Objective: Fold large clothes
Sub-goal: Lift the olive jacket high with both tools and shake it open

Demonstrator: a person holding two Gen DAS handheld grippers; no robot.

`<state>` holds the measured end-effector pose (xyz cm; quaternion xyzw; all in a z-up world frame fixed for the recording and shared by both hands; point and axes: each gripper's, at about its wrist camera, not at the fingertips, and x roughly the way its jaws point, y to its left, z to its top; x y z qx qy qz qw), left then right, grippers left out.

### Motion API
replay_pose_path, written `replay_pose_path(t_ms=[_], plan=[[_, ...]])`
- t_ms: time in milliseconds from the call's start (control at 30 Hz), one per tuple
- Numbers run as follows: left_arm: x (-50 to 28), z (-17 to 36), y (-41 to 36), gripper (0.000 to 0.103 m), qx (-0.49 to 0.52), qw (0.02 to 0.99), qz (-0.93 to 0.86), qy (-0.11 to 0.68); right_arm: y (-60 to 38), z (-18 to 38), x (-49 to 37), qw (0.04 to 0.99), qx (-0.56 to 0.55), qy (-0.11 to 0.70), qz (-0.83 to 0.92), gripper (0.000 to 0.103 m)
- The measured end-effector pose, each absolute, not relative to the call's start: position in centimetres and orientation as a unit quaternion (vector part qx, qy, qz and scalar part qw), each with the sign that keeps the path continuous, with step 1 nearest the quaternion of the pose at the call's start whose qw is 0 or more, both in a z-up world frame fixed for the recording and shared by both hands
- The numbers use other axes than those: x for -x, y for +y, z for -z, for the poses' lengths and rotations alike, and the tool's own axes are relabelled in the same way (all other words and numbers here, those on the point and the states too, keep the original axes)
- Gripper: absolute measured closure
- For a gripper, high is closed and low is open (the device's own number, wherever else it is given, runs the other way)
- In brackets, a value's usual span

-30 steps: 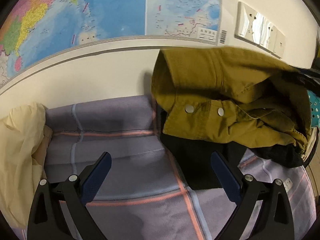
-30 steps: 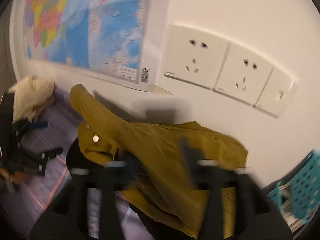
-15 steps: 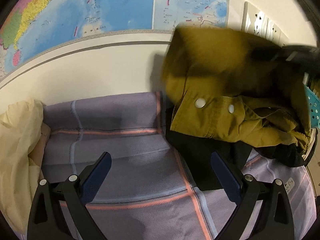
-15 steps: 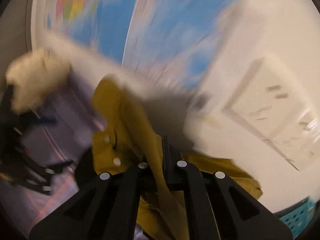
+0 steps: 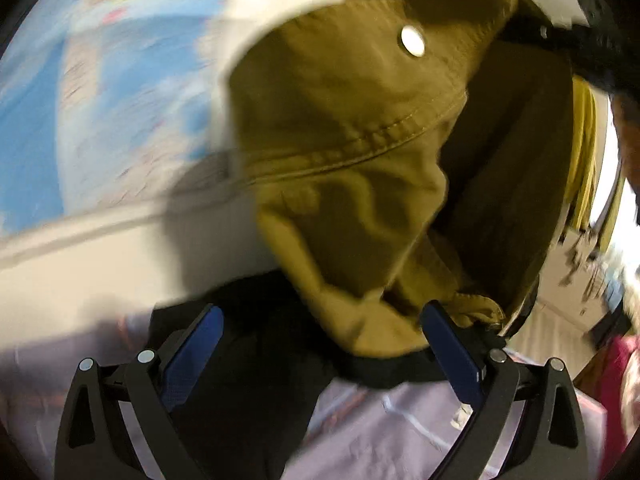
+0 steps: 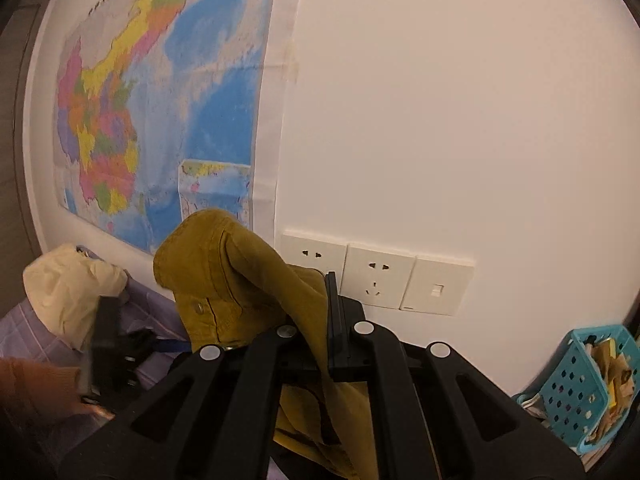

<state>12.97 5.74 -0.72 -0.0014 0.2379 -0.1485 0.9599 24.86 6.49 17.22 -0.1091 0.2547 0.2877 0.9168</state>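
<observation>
In the right wrist view, an orange-brown sleeve [image 6: 34, 384] shows at the far left, just beside the left gripper [image 6: 120, 344], which is blurred here. Behind them a cream cloth [image 6: 68, 292] lies bunched on the purple checked bedsheet [image 6: 20, 332]. Above hangs a coloured map [image 6: 160, 92] on the white wall [image 6: 460, 120]. Further right, the mustard jacket [image 6: 224, 272] hangs up off the bed, one fold of it pinched between the closed fingers of the right gripper [image 6: 320, 320]; its jaws have just been closing and the cloth sits between them. Behind the gripper are two sockets and a switch [image 6: 376, 280], and at the far right stands a blue basket [image 6: 580, 384] with papers in it.

In the left wrist view, the blurred map [image 5: 100, 100] fills the left side. Below, the left gripper [image 5: 320, 356] stands wide with nothing between its blue pads [image 5: 192, 356]. A black garment [image 5: 248, 360] lies under it on the bedsheet [image 5: 380, 432]. The jacket [image 5: 344, 152] hangs just ahead, filling the middle and right, a round snap [image 5: 412, 41] showing near its top; its lowest fold hangs close by the right-hand pad, though contact cannot be told.
</observation>
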Motion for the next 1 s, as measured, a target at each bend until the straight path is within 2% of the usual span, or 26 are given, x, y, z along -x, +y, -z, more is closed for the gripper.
replay_pose_path(t_ms=[33,67,100,133,167,200,267,367,600,767,1000], plan=[[-13.8,1.0,5.2,0.012,-0.007,0.960,0.147,0.237,6.0,-17.4,-24.7,0.919,0.105,0.251,-0.285,0.102],[-14.8,1.6,4.9,0.026,-0.012,0.959,0.153,0.238,4.1,-18.2,-24.5,0.921,0.101,0.250,-0.282,0.102],[-15.7,2.2,4.5,0.036,-0.019,0.957,0.149,0.247,3.3,-18.4,-24.5,0.923,0.095,0.248,-0.278,0.102],[-16.2,2.5,4.3,0.064,-0.022,0.955,0.149,0.255,2.4,-18.6,-24.4,0.926,0.092,0.246,-0.272,0.102],[-17.0,3.0,4.2,0.098,-0.019,0.950,0.161,0.268,1.8,-18.7,-24.5,0.928,0.084,0.247,-0.266,0.102],[-17.5,3.1,4.1,0.101,-0.016,0.948,0.159,0.277,1.1,-18.8,-24.4,0.930,0.082,0.246,-0.262,0.102],[-18.1,2.4,3.9,0.102,-0.016,0.951,0.144,0.271,-0.1,-19.5,-24.2,0.937,0.077,0.239,-0.243,0.102],[-17.9,-1.5,2.9,0.102,-0.032,0.967,0.130,0.215,-2.0,-21.7,-23.6,0.948,0.064,0.217,-0.224,0.102],[-15.3,-13.2,1.0,0.102,-0.052,0.981,0.152,0.105,-5.0,-33.0,-18.8,0.971,0.066,0.114,-0.202,0.102],[-10.8,-20.2,4.5,0.102,-0.019,0.990,0.139,0.023,-5.8,-39.5,-12.4,0.973,0.081,0.041,-0.210,0.102],[-1.0,-26.6,12.0,0.101,-0.012,0.991,0.115,-0.066,-6.1,-43.8,-5.0,0.964,0.064,-0.008,-0.257,0.102]])
